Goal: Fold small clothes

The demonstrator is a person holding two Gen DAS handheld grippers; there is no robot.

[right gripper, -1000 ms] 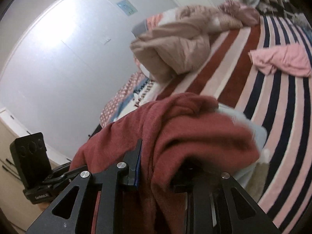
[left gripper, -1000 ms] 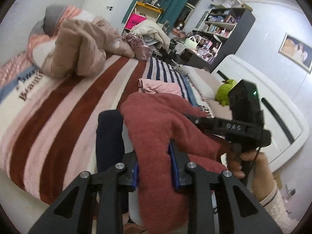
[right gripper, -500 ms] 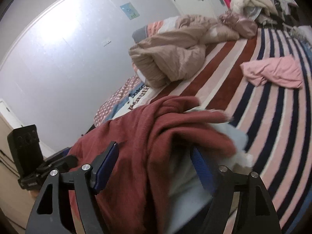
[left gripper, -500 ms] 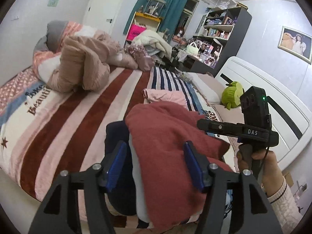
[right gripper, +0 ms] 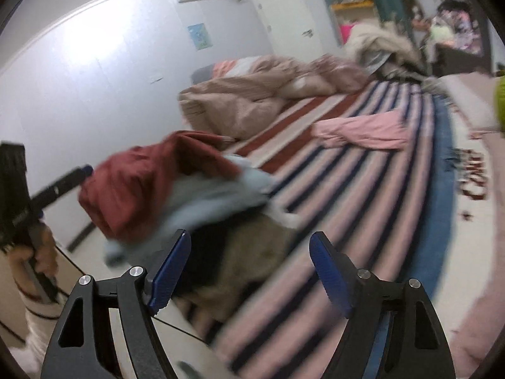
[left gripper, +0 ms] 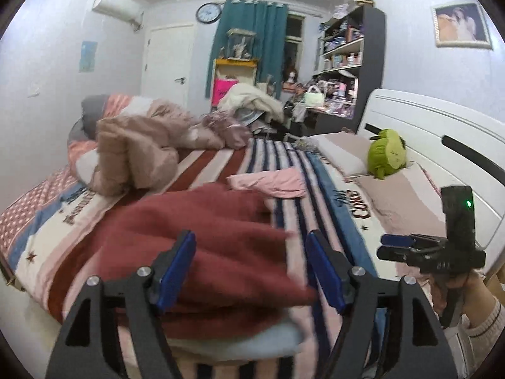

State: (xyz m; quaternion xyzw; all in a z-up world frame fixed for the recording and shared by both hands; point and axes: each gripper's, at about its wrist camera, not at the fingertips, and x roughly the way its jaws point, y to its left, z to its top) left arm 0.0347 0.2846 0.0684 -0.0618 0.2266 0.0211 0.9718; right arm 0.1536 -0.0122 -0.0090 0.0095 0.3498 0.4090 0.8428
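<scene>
A folded dark red garment (left gripper: 205, 246) lies on top of a stack of folded clothes at the near edge of the striped bed; it also shows in the right wrist view (right gripper: 148, 183) over a pale blue piece (right gripper: 217, 199). My left gripper (left gripper: 251, 268) is open, just above and behind the red garment, holding nothing. My right gripper (right gripper: 249, 271) is open and empty, to the right of the stack; it shows in the left wrist view (left gripper: 388, 246). A pink garment (left gripper: 271, 181) lies unfolded further up the bed, seen also in the right wrist view (right gripper: 363, 131).
A crumpled beige duvet (left gripper: 139, 148) lies at the far left of the bed. A green plush toy (left gripper: 386, 153) sits on the pillows by the white headboard (left gripper: 442, 132). Shelves and a cluttered desk (left gripper: 331, 94) stand beyond the bed.
Both grippers opened and let go of the red garment, then drew back. The garment now rests on the stack, and the right gripper has moved off to the right.
</scene>
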